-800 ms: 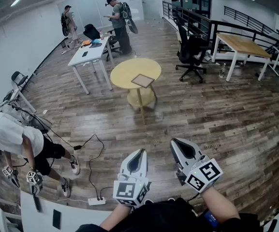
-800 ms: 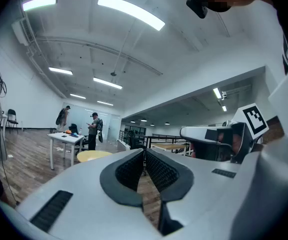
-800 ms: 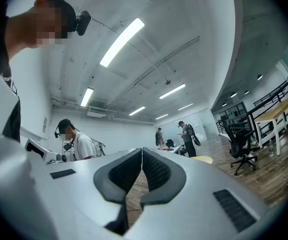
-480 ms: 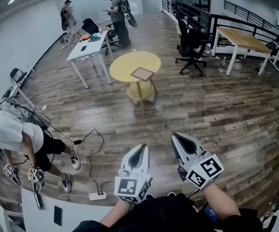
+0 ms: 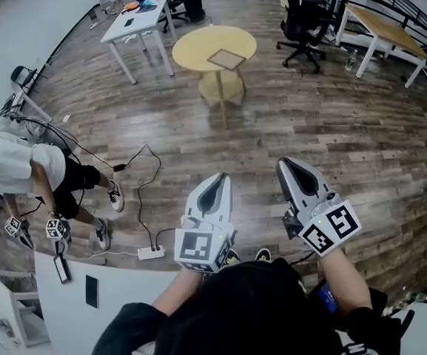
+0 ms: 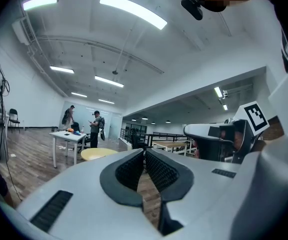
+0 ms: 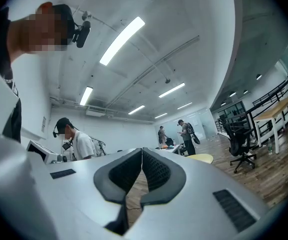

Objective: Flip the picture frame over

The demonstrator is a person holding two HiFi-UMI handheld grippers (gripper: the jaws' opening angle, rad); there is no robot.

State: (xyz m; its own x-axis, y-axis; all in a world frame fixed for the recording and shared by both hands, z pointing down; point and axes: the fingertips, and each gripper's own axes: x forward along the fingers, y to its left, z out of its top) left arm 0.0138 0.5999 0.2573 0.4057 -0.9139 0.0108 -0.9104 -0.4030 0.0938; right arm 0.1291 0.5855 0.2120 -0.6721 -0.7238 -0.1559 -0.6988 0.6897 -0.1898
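I hold both claws low in front of me, side by side. Left claw (image 5: pixel 214 177) & right claw (image 5: pixel 287 163): jaws pressed together, nothing between them. Picture frame (image 5: pixel 227 58) lies flat on round yellow bench (image 5: pixel 191 50), well apart across wood floor (image 5: pixel 331 124).

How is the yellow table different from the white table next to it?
The yellow table is round; the white table is a long rectangle. The yellow table carries just the picture frame, lying flat; the white table has several small things on it. Both stand on the wooden floor.
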